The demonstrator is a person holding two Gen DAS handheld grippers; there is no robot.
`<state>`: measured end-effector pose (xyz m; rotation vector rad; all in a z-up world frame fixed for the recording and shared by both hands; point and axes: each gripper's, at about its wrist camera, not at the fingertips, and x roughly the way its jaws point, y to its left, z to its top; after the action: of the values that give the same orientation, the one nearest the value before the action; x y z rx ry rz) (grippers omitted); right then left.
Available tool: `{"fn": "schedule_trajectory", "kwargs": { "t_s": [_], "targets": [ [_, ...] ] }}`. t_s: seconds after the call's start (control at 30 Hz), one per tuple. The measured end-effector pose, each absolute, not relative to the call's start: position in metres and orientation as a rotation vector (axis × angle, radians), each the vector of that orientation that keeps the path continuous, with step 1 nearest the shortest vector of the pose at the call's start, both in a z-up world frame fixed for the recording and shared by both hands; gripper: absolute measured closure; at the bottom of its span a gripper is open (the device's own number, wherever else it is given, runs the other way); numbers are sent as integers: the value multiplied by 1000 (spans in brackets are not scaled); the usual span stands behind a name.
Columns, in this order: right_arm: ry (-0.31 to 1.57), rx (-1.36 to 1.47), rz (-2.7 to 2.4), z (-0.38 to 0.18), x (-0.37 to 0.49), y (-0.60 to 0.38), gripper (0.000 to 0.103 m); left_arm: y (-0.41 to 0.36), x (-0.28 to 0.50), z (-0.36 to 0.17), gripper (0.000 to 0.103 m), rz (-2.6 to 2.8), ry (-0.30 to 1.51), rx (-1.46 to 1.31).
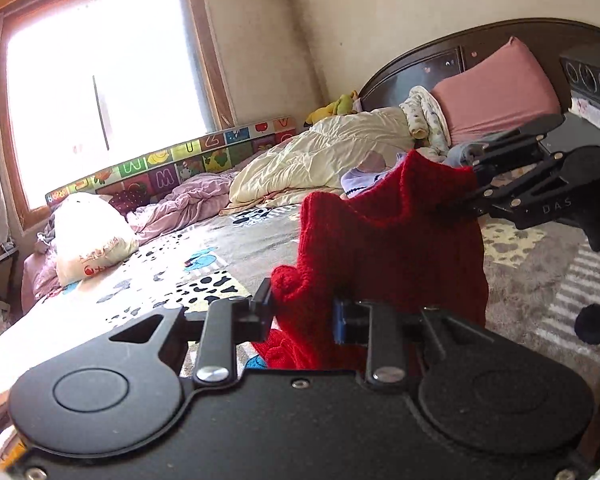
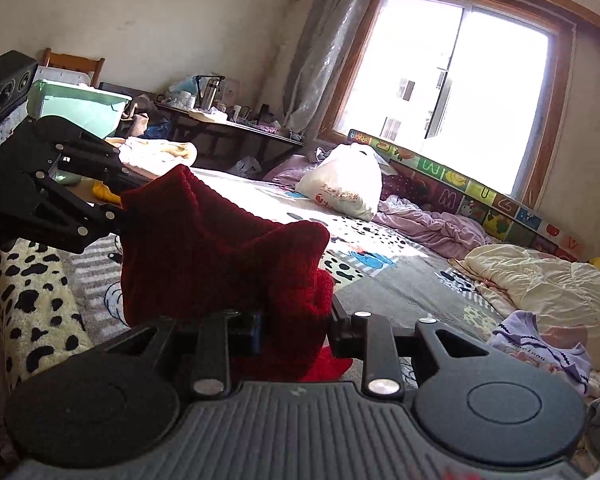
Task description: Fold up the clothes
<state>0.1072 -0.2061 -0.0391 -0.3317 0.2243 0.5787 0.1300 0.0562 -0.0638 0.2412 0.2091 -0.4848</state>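
Observation:
A red knit garment (image 1: 388,240) hangs stretched between both grippers above the bed. In the left wrist view my left gripper (image 1: 302,312) is shut on a bunched edge of it at the bottom centre. My right gripper (image 1: 474,184) pinches the other end at the upper right. In the right wrist view the same red knit (image 2: 220,256) sags in the middle. There my right gripper (image 2: 296,326) is shut on its near edge, and the left gripper (image 2: 118,204) holds the far corner at the left. The garment's lower part hangs behind the gripper bodies and is hidden.
Beneath lies a bed with a cow-print blanket (image 1: 220,248). A cream quilt (image 1: 320,156), a pink pillow (image 1: 496,96) and a dark headboard (image 1: 420,64) are at its head. A white plastic bag (image 2: 344,192), a lilac garment (image 2: 540,344), an alphabet mat (image 2: 460,196) and a cluttered table (image 2: 220,120) surround it.

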Motion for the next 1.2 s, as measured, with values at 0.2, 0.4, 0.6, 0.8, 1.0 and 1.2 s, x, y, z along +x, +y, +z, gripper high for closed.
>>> {"fn": "schedule_trajectory", "kwargs": {
  "t_s": [0.2, 0.4, 0.6, 0.8, 1.0, 1.2],
  "targets": [
    [281, 7, 559, -63, 183, -231, 72, 69, 202, -80, 80, -486, 334, -70],
    [406, 243, 544, -117, 248, -247, 71, 72, 242, -105, 83, -454, 458, -236],
    [414, 277, 490, -136, 253, -258, 58, 75, 270, -114, 83, -414, 518, -336],
    [393, 280, 506, -138, 251, -256, 58, 88, 275, -118, 46, -305, 525, -376],
    [359, 261, 477, -136, 247, -250, 59, 99, 243, -89, 54, -368, 342, -370],
    [306, 166, 544, -123, 241, -234, 59, 74, 238, -89, 53, -501, 362, -192]
  ]
}}
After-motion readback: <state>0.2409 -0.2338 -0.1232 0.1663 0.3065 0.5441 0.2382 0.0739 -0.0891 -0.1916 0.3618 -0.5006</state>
